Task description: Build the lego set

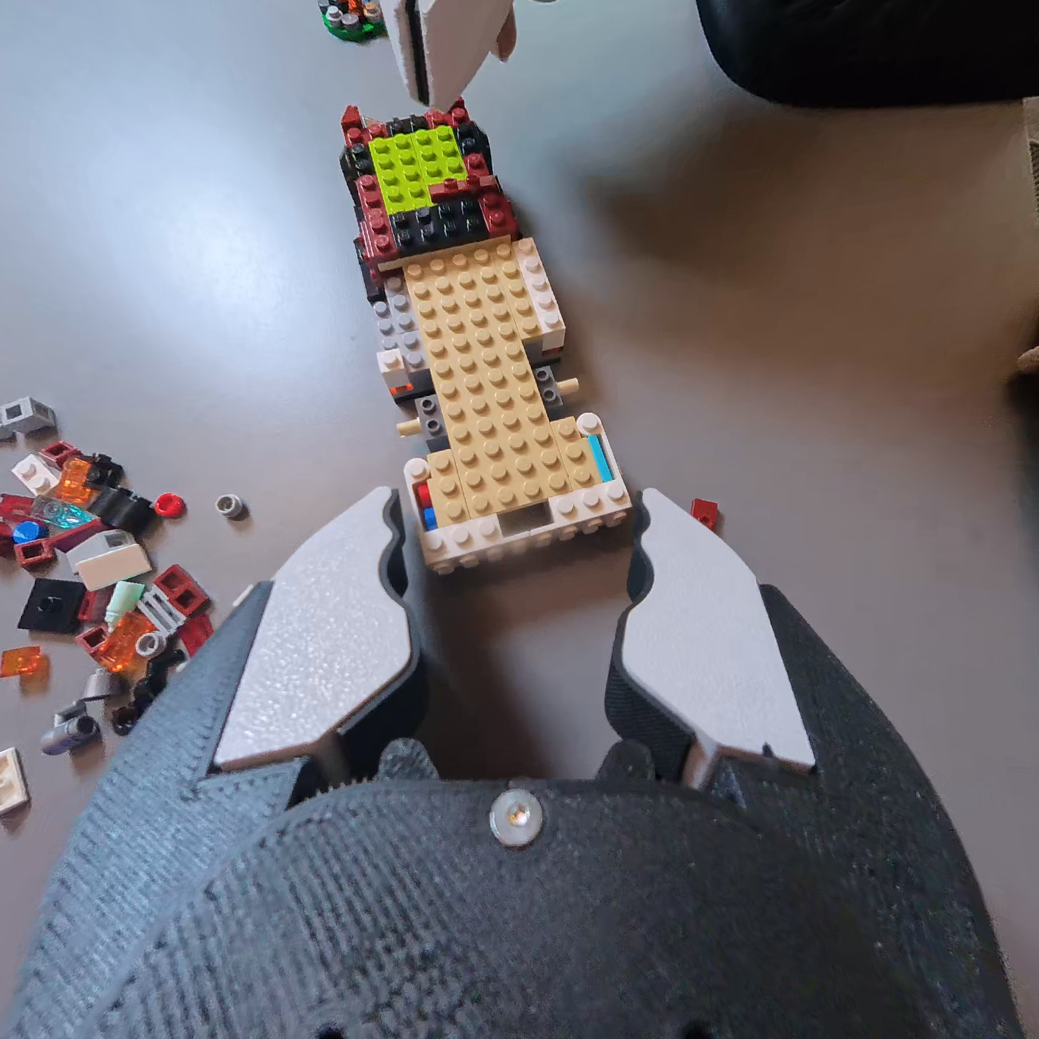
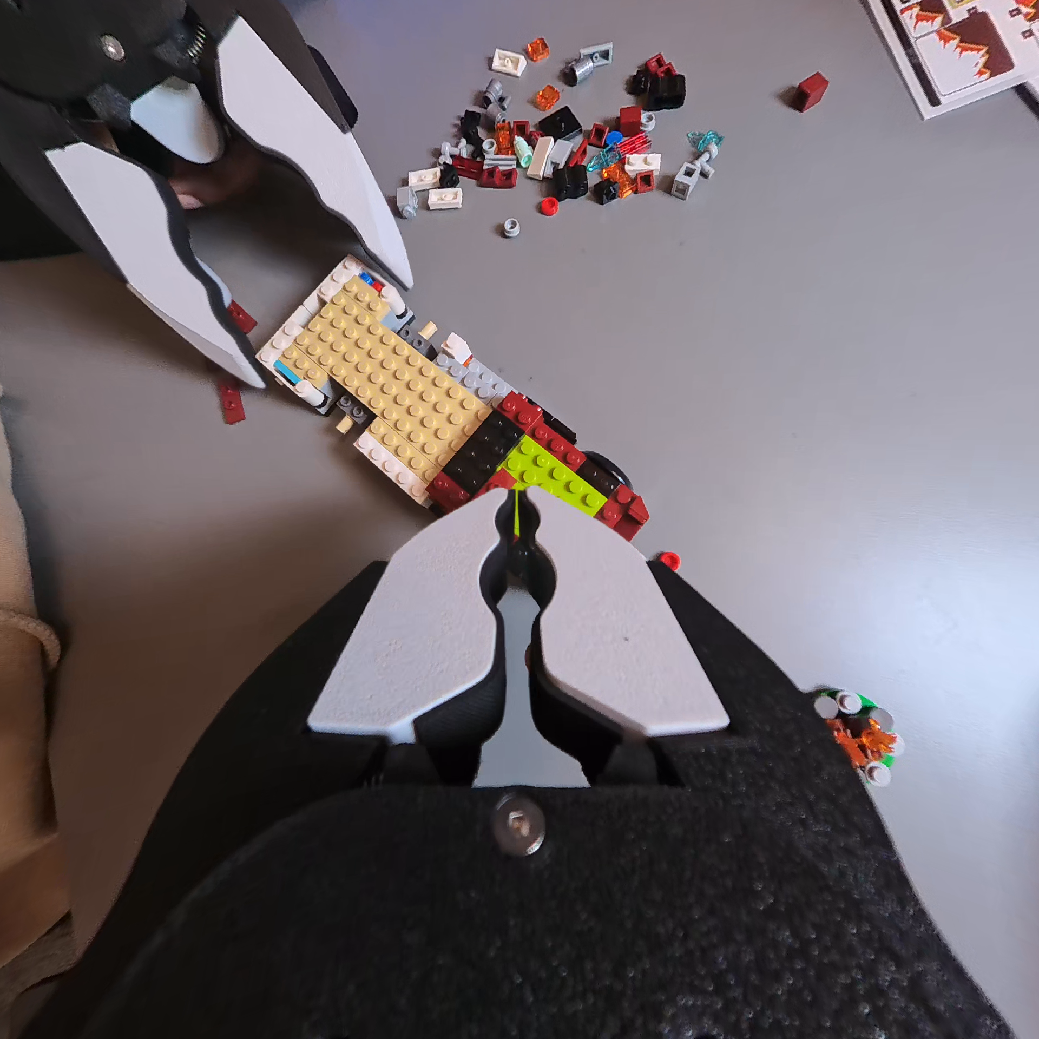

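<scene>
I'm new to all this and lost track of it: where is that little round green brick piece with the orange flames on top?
In the right wrist view, the round green flame piece sits on the grey table at the right edge, beside the right gripper's black body.

No legible writing on the printed sheet [image 2: 967, 50]

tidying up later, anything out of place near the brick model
Mostly tidy: the brick model lies flat. Two dark red plates sit apart by its white end, away from the loose pile, and a red stud lies alone.
</scene>
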The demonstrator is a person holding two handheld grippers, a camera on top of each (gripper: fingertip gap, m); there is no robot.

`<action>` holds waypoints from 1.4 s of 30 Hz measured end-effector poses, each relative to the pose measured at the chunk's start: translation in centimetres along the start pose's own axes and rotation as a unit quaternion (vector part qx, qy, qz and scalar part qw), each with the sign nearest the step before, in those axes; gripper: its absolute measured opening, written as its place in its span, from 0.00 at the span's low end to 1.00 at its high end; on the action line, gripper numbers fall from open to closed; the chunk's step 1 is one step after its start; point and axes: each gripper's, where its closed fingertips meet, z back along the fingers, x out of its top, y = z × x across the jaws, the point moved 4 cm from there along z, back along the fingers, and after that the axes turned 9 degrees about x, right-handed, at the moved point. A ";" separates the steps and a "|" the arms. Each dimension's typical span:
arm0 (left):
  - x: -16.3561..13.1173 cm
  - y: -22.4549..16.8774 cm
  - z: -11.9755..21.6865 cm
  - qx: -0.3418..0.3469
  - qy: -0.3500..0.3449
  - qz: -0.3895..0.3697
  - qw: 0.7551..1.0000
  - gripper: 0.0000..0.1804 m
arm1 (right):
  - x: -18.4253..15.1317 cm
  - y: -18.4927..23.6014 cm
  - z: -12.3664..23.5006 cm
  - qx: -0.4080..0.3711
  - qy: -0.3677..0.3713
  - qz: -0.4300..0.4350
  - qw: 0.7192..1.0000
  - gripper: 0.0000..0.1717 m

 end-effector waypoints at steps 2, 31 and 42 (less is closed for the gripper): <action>-0.1 -0.1 -0.1 -0.001 0.001 -0.007 1.000 0.42 | -0.2 0.2 -0.3 0.002 0.012 0.010 1.000 0.00; -0.1 0.0 -0.1 -0.007 -0.006 -0.010 1.000 0.41 | 0.2 0.7 -1.9 0.038 0.093 0.071 0.992 0.00; -0.1 -0.1 -0.2 -0.014 -0.008 -0.013 1.000 0.41 | 0.7 0.4 -2.0 0.086 0.154 0.076 0.981 0.00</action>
